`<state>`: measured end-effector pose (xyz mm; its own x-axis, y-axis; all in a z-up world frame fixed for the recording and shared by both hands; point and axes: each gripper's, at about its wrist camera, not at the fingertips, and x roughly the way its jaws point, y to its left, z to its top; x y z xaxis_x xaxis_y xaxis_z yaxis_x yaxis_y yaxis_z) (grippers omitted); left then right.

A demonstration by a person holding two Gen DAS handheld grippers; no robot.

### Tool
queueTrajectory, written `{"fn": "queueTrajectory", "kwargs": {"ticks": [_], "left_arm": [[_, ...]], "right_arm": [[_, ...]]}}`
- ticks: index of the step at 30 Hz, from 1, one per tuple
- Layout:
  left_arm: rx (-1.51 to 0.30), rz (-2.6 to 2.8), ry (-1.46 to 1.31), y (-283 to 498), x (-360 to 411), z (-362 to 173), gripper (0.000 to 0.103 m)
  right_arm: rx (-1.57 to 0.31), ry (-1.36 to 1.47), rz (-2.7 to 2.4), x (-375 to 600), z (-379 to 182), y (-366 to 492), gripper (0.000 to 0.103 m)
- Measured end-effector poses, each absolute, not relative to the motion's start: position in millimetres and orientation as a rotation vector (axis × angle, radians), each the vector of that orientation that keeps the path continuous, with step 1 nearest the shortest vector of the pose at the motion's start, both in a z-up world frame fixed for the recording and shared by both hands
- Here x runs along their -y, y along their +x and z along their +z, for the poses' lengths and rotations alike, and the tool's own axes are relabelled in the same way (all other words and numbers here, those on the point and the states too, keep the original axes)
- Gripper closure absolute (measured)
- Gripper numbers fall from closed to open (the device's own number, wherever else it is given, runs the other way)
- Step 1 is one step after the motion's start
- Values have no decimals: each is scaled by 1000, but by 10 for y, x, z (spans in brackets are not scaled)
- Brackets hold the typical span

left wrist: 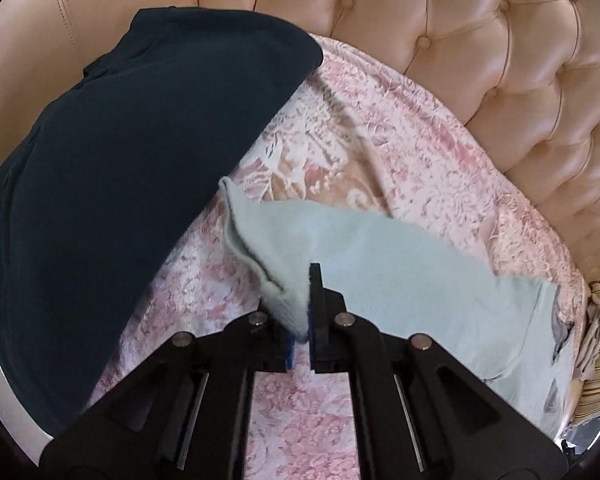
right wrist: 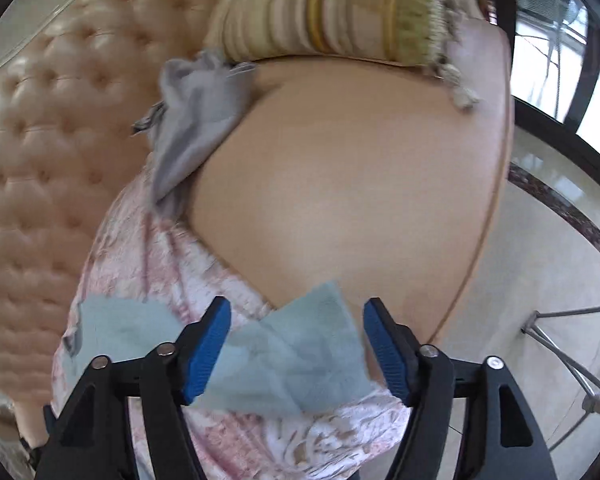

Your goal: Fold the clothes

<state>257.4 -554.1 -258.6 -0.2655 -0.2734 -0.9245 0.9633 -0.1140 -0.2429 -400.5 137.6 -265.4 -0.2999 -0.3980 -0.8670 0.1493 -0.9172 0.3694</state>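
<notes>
A pale green garment (left wrist: pixel 400 264) lies spread on the pink patterned cover (left wrist: pixel 340 148) of a sofa. My left gripper (left wrist: pixel 300 312) is shut on a bunched, ribbed edge of it, and the cloth rises up between the black jaws. In the right wrist view a corner of the same pale green garment (right wrist: pixel 300 344) lies under and between the blue pads (right wrist: pixel 208 344) of my right gripper (right wrist: pixel 296 320), which stands open with the pads clear of the cloth.
A dark navy garment (left wrist: pixel 120 160) lies folded over the cover and sofa at the left. A tufted peach sofa back (left wrist: pixel 500 60) runs behind. A grey garment (right wrist: pixel 196 120) and a striped fringed cushion (right wrist: pixel 332 8) lie at the seat's far end. Tiled floor (right wrist: pixel 540 260) and a metal frame (right wrist: pixel 572 344) are at right.
</notes>
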Motion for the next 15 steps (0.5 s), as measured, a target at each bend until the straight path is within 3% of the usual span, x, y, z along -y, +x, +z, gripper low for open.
{"fn": "queueTrajectory", "kwargs": {"ticks": [7,11,13,14,15], "left_arm": [[-1155,-1589,895,2532,5547,-2609,98],[-1162,-1595,882,2576,5507,-2604,97],[-1157,-1601,881,2588,5505,-2602,97],[-1158,-1601,881,2592,5505,-2604,97],[-1161,-1600,880,2594,5503,-2609,96]], "right_arm": [[168,1710,-2134,-1242,-2871,-4091,30],[-45,1719,-2115,-1044,-2906,-4128,31],[-192,1701,-2122,-931,-2878,-4105,54],[-224,1692,-2112,-900,-2867,-4095,92],[-257,1683,-2103,-868,-2857,-4085,102]]}}
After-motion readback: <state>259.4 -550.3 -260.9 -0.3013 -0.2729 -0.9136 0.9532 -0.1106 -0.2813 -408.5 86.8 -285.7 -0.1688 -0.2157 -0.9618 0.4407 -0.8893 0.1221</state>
